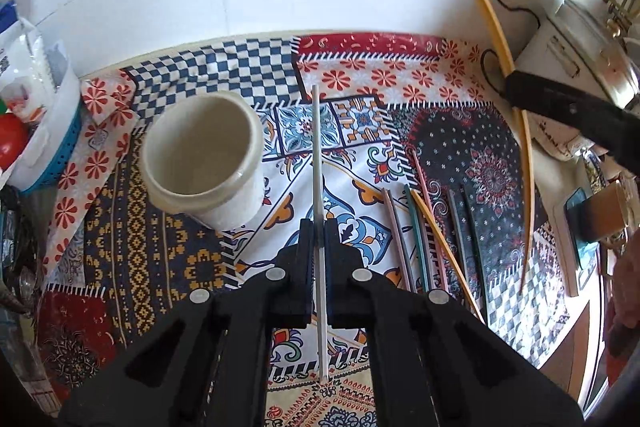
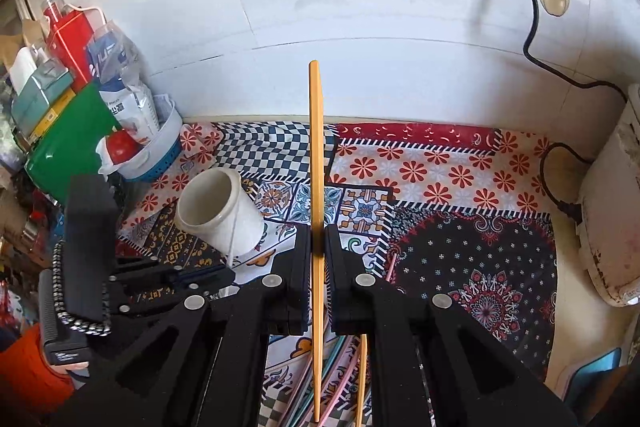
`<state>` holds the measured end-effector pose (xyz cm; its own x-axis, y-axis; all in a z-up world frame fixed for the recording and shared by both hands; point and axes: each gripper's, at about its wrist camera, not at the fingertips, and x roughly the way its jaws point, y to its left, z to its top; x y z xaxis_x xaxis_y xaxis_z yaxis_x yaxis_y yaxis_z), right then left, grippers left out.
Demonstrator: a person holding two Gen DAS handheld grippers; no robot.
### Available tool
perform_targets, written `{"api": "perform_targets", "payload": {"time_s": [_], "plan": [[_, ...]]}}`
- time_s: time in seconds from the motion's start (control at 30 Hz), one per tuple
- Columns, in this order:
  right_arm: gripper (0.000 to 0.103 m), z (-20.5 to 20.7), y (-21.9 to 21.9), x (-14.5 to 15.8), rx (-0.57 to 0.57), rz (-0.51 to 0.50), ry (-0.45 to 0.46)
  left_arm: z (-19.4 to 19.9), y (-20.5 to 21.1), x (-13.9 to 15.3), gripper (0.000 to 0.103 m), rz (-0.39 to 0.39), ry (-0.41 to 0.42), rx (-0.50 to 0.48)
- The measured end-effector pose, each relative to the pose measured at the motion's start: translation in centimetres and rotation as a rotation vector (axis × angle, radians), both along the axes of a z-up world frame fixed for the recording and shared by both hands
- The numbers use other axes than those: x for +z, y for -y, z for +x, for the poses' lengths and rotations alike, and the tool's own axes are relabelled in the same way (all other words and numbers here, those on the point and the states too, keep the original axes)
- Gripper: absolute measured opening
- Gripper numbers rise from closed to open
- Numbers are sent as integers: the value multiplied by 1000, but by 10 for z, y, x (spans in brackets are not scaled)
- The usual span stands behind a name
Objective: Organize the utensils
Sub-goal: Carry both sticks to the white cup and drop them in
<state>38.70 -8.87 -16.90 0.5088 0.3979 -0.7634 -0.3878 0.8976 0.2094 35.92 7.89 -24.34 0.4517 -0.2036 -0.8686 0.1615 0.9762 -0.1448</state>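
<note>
White cup (image 1: 204, 159): sits on patterned cloth (image 1: 120, 247), left of and beyond L gripper (image 1: 318, 231). L fingers pinch white chopstick (image 1: 317, 155), which runs between pads and pokes fwd. Loose chopsticks (image 1: 420, 235) lie on cloth, right of L fingers. R gripper (image 2: 318, 239) pinches yellow chopstick (image 2: 315, 147), cup to its left.

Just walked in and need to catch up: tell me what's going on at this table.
A person is sorting chopsticks with a handheld claw in each hand. The left claw is shut on a white chopstick, and the right claw is shut on a yellow chopstick. An empty white ceramic holder stands on the patterned tablecloth. Several more chopsticks lie loose on the cloth beside the left claw.
</note>
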Motion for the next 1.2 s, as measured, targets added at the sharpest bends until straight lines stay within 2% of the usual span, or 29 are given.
{"api": "perform_targets", "payload": {"time_s": [0.37,0.5,0.7,0.9,1.2], "plan": [[6,13,-48,12,102,14,54,-25,-44,83,2,-58,225,129],[6,20,-65,18,132,22,81,-23,-60,110,2,-80,293,163],[6,40,-94,31,155,43,150,-16,-77,137,2,-69,383,204],[6,64,-125,33,165,65,200,-3,-91,144,2,-65,409,231],[6,90,-163,8,174,72,203,24,-104,113,2,-84,330,245]]}}
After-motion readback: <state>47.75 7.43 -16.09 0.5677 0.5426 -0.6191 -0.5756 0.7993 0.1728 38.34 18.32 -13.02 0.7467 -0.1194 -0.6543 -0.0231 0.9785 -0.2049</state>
